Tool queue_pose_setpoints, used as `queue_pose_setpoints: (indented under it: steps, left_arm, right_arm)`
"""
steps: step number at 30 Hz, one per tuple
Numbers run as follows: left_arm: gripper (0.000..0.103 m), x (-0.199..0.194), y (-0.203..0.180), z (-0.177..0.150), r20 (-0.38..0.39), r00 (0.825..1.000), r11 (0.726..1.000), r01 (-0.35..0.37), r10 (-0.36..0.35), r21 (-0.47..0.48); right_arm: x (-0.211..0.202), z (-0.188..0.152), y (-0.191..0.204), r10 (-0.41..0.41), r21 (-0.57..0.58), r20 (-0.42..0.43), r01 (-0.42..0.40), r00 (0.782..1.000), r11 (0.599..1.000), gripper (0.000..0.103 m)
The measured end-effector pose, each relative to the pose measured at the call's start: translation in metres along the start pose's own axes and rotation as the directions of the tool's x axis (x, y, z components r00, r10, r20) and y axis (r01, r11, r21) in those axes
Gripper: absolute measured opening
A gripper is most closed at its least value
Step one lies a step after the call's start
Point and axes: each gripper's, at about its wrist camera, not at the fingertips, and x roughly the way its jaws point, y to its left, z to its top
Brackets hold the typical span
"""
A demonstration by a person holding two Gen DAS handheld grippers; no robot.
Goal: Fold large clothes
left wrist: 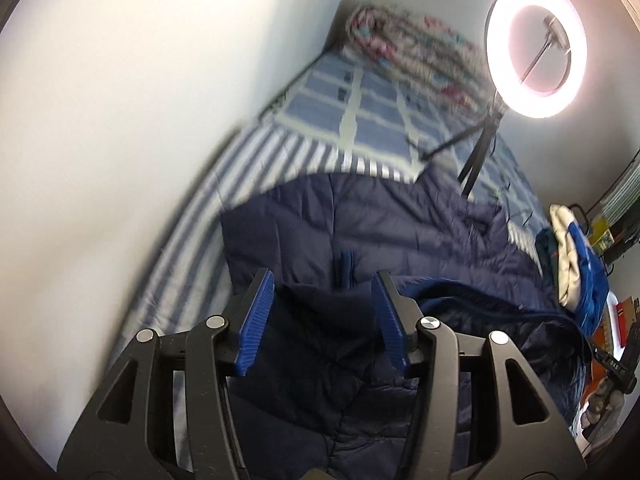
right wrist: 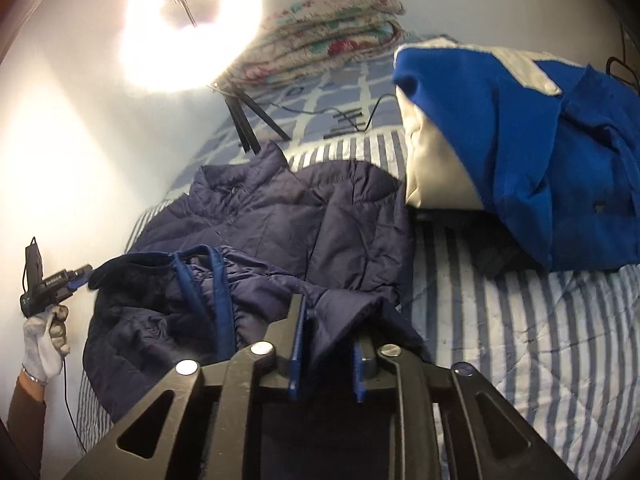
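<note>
Jacket [right wrist: 304, 216], navy and quilted, lies crumpled on the striped bed [right wrist: 520, 340], near a blue-and-white garment [right wrist: 520, 128] and a ring light [left wrist: 536, 50]. Left tool [left wrist: 322, 292] hovers over the jacket, its blue pads apart with nothing gripped. Right tool [right wrist: 326, 336] has a narrower gap; a jacket fold lies between the pads, though whether they pinch it is unclear.

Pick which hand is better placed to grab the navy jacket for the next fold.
Right, probably. The right gripper has a bunched edge of the jacket between its jaws, so closing should catch it. The left gripper hangs with jaws wide over flat fabric, with nothing between them to pinch.
</note>
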Motion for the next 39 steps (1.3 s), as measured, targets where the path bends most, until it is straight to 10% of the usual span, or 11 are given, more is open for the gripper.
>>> queue_pose_setpoints:
  steps: [4,19,24,29,39]
  left_arm:
    - [0.052,-0.005,-0.002,0.005,0.002,1.0,0.994,-0.012,0.012,0.106]
    - [0.057,0.084,-0.023,0.005,-0.164,0.986,0.972,0.005,0.034,0.234]
    - [0.054,0.101,-0.033,0.004,-0.162,0.985,0.959,-0.014,0.062,0.282]
    - [0.016,0.109,-0.039,0.002,-0.146,0.986,0.955,-0.039,0.085,0.293]
    - [0.003,0.083,-0.053,0.002,-0.029,0.991,0.926,-0.11,0.129,0.36]
  right_arm:
    - [-0.024,-0.002,-0.003,-0.012,-0.075,0.09,0.019,0.996,0.997,0.069]
    - [0.045,0.02,-0.016,-0.047,-0.132,-0.049,0.04,0.998,0.99,0.07]
    - [0.062,0.019,-0.015,-0.046,-0.143,-0.099,0.032,0.994,0.989,0.036]
    - [0.06,0.013,-0.006,-0.092,-0.21,-0.079,0.074,0.993,0.975,0.005]
    - [0.024,0.019,0.012,-0.156,-0.277,0.037,0.161,0.987,0.947,0.001]
